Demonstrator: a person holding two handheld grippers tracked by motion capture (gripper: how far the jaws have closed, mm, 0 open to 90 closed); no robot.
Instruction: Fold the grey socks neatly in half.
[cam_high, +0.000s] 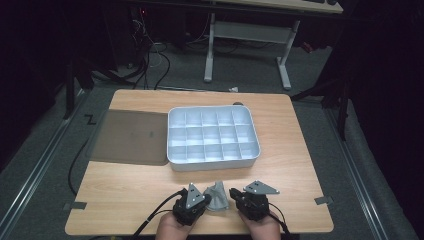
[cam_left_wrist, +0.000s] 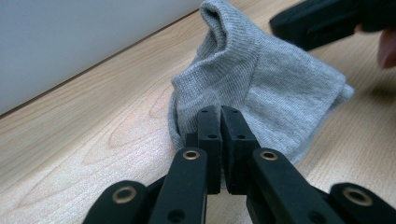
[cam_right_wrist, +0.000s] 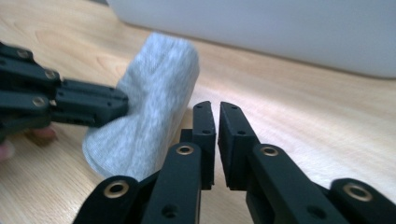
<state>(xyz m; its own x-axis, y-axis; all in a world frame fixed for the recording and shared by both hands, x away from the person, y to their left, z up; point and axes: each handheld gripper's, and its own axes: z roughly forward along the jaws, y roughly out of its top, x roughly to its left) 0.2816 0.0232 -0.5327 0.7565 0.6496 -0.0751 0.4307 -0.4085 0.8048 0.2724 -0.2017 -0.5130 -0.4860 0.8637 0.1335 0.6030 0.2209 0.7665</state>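
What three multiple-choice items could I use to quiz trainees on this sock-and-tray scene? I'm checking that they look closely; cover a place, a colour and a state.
1. Where does the sock lie?
A. Inside the tray
B. On the table, between the two grippers
C. On the floor

2. What colour is the sock?
A. Grey
B. Red
C. Black

3. How does the right gripper stand?
A. Wide open
B. Clamped on the tray's rim
C. Jaws shut, with nothing between them

Answers:
1 B: in the high view it sits on the table, near the tray, between the left gripper and the right one.
2 A: grey knit shows in both gripper views.
3 C: its jaws nearly meet beside the sock.
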